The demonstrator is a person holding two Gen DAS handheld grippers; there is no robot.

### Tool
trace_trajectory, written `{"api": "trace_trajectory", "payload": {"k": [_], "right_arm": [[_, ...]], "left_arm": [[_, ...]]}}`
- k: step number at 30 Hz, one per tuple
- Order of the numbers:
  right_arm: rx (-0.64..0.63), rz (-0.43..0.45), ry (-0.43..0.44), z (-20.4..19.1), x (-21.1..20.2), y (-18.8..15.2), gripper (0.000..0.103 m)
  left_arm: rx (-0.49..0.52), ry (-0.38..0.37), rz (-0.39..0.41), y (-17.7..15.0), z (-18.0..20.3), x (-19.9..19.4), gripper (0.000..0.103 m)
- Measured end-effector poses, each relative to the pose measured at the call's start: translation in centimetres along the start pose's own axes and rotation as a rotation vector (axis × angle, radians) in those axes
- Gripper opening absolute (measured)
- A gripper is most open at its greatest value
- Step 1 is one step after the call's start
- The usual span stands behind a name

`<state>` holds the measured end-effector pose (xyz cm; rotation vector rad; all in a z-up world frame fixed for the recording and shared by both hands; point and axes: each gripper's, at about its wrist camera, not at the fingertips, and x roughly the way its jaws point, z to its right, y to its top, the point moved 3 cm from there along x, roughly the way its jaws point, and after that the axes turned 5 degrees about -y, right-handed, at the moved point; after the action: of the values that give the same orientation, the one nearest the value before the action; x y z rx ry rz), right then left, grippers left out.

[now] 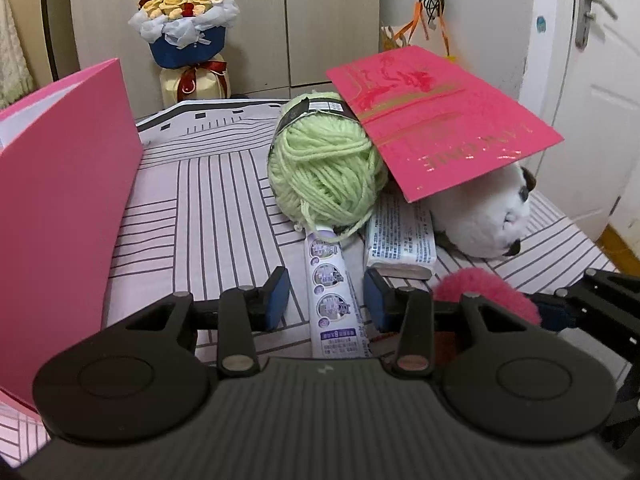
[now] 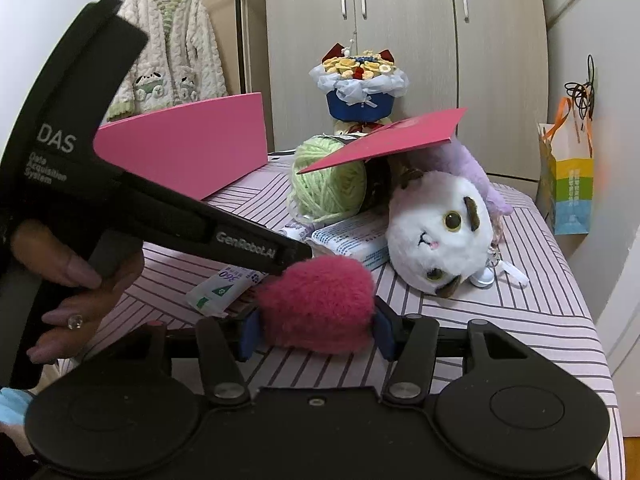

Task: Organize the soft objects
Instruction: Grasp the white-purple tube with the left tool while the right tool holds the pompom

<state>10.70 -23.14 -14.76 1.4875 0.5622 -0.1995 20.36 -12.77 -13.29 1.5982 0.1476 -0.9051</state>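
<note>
Blue-padded jaws of our right gripper (image 2: 316, 330) clamp a fluffy magenta pom-pom ball (image 2: 320, 304), one pad pressed into each flank; the ball sits just above the striped pink-and-grey bedcover (image 2: 500, 332), near its front edge. Our left gripper (image 1: 326, 294) hangs close on its left, jaws partly parted and empty, straddling a white-and-lavender printed tube (image 1: 334, 300) that lies flat on the cover. We see no pad touching the tube.

Farther in, toward the middle of the cover: a pale green ball of yarn with a dark paper band (image 1: 324, 176), resting on the tube's far end. Just beside it, a white printed pack of tissues (image 1: 400, 236). Beyond that, a white plush cat with brown ear patches (image 2: 440, 236), tipped on its side near the right edge. A flat pink-red paper bag with gold lettering (image 1: 440, 120) leans over yarn and cat both. An open pink cardboard box (image 1: 60, 208) stands at the left edge.

Step in hand, as we judge it: the pom-pom is picked and awaits placing, likely into the box. Next move calls for carrying it leftward past the left gripper without collision, then opening above the box. Yarn and cat remain; the leaning bag must be shifted first.
</note>
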Motion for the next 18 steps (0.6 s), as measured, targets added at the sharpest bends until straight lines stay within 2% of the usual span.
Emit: {"api": "trace_trajectory", "payload": {"k": [3, 5, 10, 18], "right_arm": [[0.012, 0.007, -0.005, -0.1, -0.2, -0.2, 0.056], [0.014, 0.005, -0.001, -0.1, -0.4, -0.3, 0.054], [0.047, -0.013, 0.036, -0.2, -1.1, -0.3, 0.054], [0.045, -0.044, 0.047, -0.7, -2.1, -0.2, 0.055]], "left_arm": [[-0.016, 0.006, -0.005, 0.1, -0.1, -0.1, 0.038], [-0.044, 0.016, -0.002, 0.0, -0.4, -0.3, 0.024], [-0.055, 0.017, -0.001, -0.6, -0.8, -1.2, 0.023], [-0.095, 0.019, -0.002, -2.6, -2.5, -4.1, 0.023]]}}
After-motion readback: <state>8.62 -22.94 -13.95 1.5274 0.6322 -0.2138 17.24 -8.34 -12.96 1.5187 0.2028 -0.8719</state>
